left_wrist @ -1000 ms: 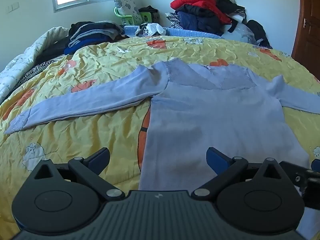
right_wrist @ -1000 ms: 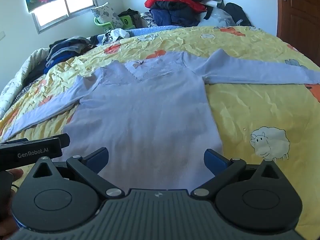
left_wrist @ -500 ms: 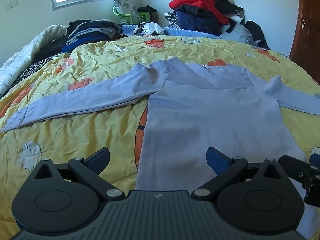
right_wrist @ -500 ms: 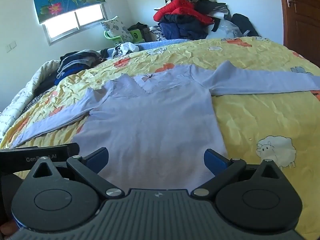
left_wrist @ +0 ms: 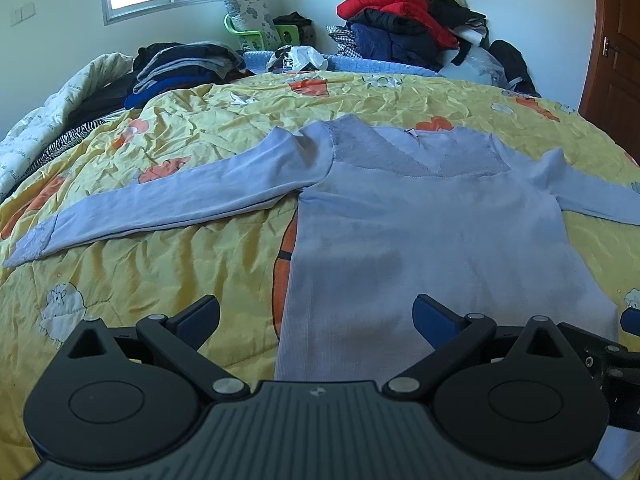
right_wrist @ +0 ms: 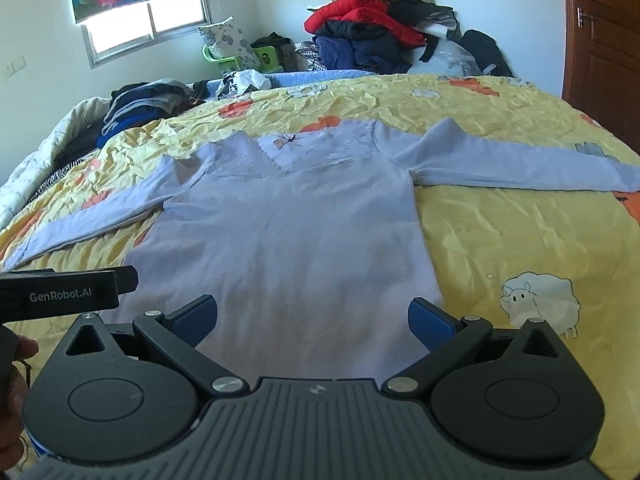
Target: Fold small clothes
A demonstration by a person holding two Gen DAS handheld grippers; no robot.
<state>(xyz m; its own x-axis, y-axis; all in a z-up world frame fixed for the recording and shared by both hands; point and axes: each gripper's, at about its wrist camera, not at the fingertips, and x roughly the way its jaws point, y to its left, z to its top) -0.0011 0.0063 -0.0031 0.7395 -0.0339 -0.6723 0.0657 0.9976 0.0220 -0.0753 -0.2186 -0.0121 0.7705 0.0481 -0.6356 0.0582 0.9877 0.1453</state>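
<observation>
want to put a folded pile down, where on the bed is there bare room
Bare yellow quilt lies right of the lavender top, below its right sleeve. Another patch lies under the left sleeve. A strip runs beyond the neckline. The far left edge is crowded with stacked dark clothes.

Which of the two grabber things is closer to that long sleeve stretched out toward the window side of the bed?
Left. The left gripper hangs open over the sweater's hem edge on that sleeve side. The right gripper, also open, sits over the hem further from it.
</observation>
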